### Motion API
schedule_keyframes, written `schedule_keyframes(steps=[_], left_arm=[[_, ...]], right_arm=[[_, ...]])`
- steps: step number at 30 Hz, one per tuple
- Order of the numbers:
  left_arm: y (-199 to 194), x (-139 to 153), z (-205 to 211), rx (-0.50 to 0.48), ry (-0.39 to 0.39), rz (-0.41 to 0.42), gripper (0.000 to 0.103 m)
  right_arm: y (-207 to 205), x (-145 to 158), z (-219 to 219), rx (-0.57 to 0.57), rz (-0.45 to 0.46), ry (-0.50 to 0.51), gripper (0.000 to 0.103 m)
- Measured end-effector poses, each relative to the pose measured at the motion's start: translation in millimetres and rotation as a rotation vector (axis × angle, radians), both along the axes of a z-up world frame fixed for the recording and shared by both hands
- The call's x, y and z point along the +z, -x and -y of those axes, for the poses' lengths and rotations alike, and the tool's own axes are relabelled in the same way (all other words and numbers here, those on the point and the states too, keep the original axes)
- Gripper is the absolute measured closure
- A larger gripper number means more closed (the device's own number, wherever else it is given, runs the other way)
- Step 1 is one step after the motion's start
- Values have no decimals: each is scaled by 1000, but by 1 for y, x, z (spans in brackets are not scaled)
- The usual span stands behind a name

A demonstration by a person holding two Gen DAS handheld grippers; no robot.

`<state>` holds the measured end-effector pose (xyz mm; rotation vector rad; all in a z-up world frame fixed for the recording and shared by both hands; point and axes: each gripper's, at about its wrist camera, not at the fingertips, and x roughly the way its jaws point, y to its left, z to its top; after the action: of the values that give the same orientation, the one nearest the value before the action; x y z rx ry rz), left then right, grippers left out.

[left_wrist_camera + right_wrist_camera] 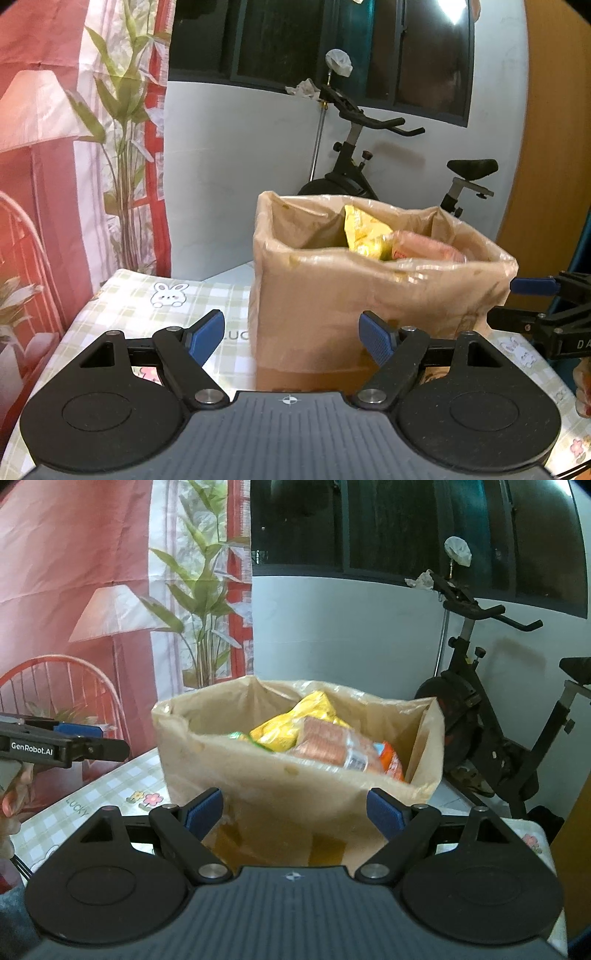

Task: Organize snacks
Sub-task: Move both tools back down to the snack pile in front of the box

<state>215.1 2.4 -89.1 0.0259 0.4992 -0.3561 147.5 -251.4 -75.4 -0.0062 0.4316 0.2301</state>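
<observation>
A brown cardboard box lined with clear plastic (369,295) (295,786) stands on the table just ahead of both grippers. Snack packs stick out of it: a yellow bag (364,232) (295,723), a pink roll of biscuits (424,251) (332,746) and an orange pack (391,762). My left gripper (291,339) is open with nothing between its blue pads, close before the box's near wall. My right gripper (293,814) is open and empty too, facing the same wall. Each gripper shows at the edge of the other's view.
The table carries a green-checked cloth with bunny prints (155,306) (92,805). An exercise bike (369,158) (491,709) stands behind the box by a white wall. A red printed curtain (55,147) hangs on the left.
</observation>
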Motion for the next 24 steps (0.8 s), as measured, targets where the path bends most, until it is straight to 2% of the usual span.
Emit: schedule_keyframes(steps=[14,24], left_arm=[[21,-39,-11,37,-6,-22,21],[33,-68,-14,54,-45,-59,21]], right_arm=[[14,-44,-13,17,-33,-10,16],[20,-82,-22,27,-72,2,16]])
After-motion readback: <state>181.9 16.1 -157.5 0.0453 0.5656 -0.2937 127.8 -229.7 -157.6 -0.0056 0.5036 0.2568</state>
